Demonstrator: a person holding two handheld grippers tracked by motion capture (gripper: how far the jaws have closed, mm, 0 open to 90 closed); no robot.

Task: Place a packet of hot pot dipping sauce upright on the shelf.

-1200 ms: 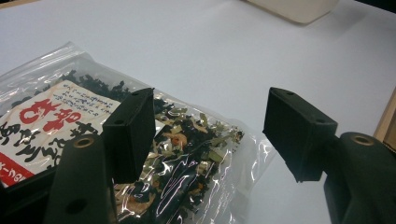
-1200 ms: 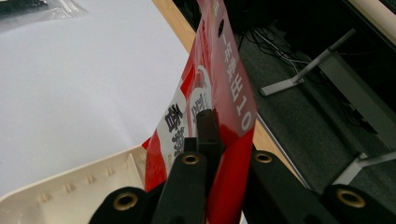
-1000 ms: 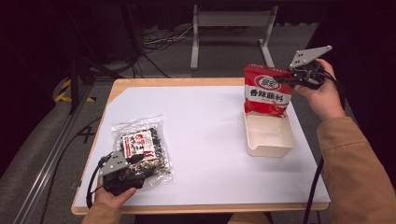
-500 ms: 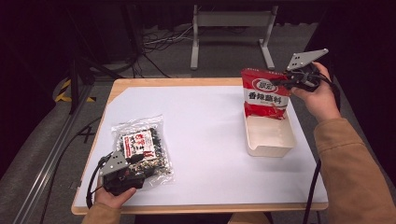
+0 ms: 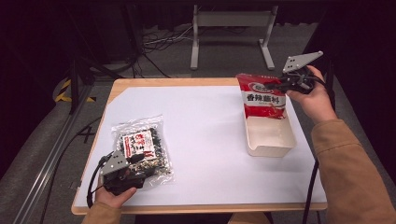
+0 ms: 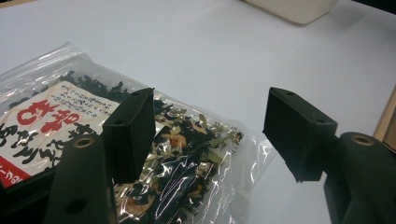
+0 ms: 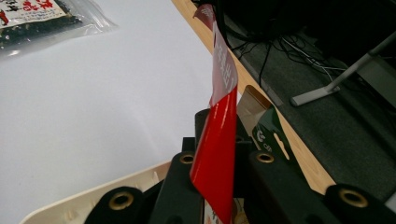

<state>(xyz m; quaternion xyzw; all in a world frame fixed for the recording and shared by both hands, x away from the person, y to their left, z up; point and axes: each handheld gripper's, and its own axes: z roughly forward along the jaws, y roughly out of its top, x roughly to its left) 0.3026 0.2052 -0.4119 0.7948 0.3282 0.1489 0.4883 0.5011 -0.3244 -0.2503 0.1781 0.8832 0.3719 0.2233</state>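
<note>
Red packet (image 5: 262, 95) pinched in my right tool (image 5: 284, 84), its lower edge hidden inside the cream tray (image 5: 271, 140); my left tool (image 5: 135, 161) spread over the seaweed bag (image 5: 140, 144), whose label is cut off in its view.

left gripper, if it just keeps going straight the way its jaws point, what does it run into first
Most likely the clear plastic bag of dark dried seaweed: the left gripper stands with its jaws open low over the bag's near corner. Beyond it lies bare white table, then the cream plastic bin. Depth is hard to judge.
</note>
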